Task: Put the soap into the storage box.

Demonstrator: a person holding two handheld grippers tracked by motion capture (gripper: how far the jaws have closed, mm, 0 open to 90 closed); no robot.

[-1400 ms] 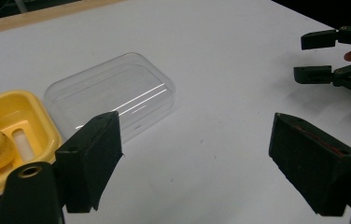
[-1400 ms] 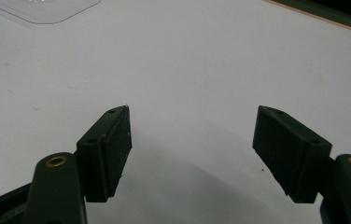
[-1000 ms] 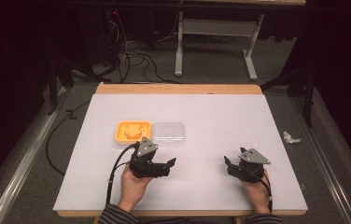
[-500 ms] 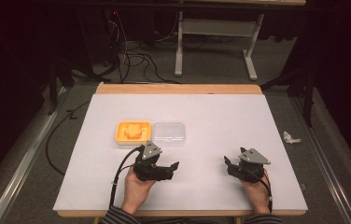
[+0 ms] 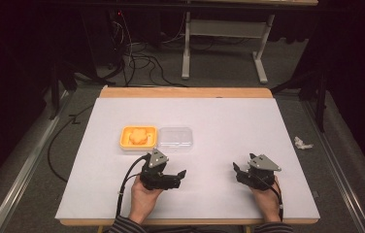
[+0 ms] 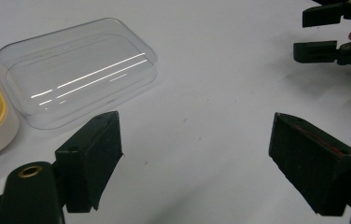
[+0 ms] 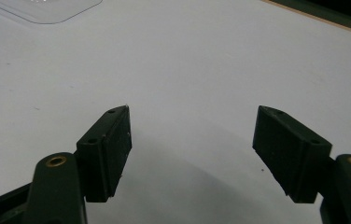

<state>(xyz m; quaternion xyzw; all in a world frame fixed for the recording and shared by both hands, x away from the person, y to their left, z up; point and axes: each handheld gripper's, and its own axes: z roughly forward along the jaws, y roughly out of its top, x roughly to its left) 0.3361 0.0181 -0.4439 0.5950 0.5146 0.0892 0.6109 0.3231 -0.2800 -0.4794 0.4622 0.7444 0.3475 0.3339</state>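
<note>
Left gripper (image 5: 180,174) is held low over the near part of the white table (image 5: 229,121), its jaws spread wide with nothing between them. In the left gripper view (image 6: 192,158) the jaws are seen pointing past a clear plastic lid (image 6: 78,70), which lies flat on the table ahead and to the left, apart from the jaws. An orange box (image 5: 139,138) is noted touching the lid (image 5: 174,139) on its left side, with an orange flower-shaped piece (image 5: 138,137) inside. Right gripper (image 5: 236,170) is held over the near right part of the table, well apart from the box and lid; its jaws (image 7: 192,154) are likewise spread wide and empty. Crumpled white paper (image 5: 303,143) is seen on the floor right of the table.
</note>
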